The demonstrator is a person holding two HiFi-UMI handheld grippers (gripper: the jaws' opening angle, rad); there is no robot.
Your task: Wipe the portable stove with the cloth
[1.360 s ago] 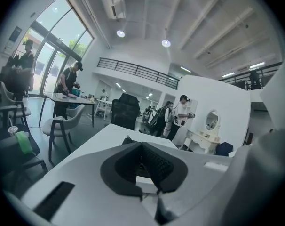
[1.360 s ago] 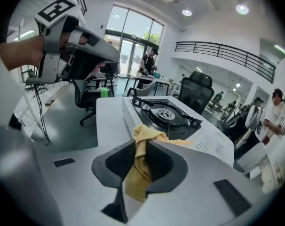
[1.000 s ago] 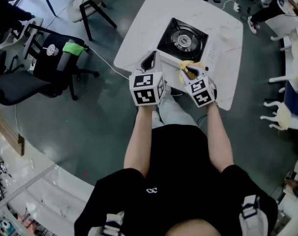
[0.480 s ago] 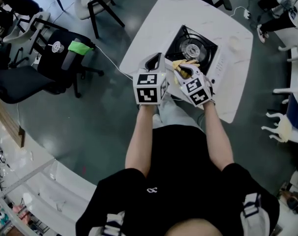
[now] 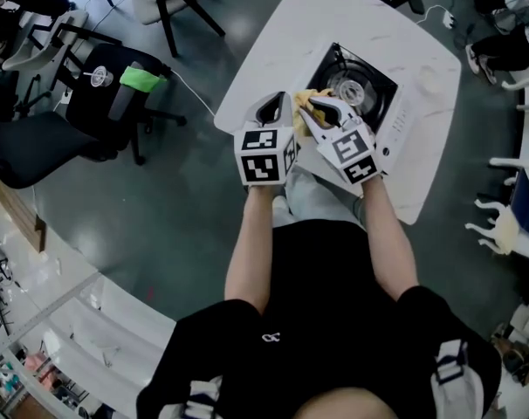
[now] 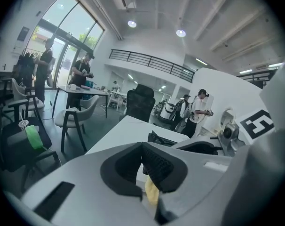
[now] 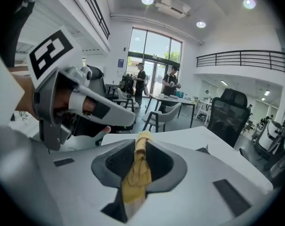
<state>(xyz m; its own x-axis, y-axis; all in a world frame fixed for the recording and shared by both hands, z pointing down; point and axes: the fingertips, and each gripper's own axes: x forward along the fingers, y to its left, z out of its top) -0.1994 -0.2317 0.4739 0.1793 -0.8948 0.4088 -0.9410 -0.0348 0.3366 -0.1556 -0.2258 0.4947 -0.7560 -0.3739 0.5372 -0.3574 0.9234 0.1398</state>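
Plainly the cloth is the soft thing here: a thin yellow rag, light and limp, squeezed into a rope where the right gripper has it. Those jaws are clamped on it, with a tuft poking past the tips and the rest drooping behind the pads. From the head view we place it at the near left corner of the portable stove, which sits on the white table. Whether fabric touches the casing yet we cannot tell.

The left gripper hangs just beside the cloth with its jaws drawn together. A sliver of yellow shows low in its slit, but we cannot say whether that is nipped or only seen past the pads.

We judge the rag will fold rather than push, so it wants dragging under light pressure, gripped in the bunch so that a wad sits under the tips. The stove looks rigid but light and may skid on the smooth top. We would steady it by its flat casing edge, not by the burner grate.
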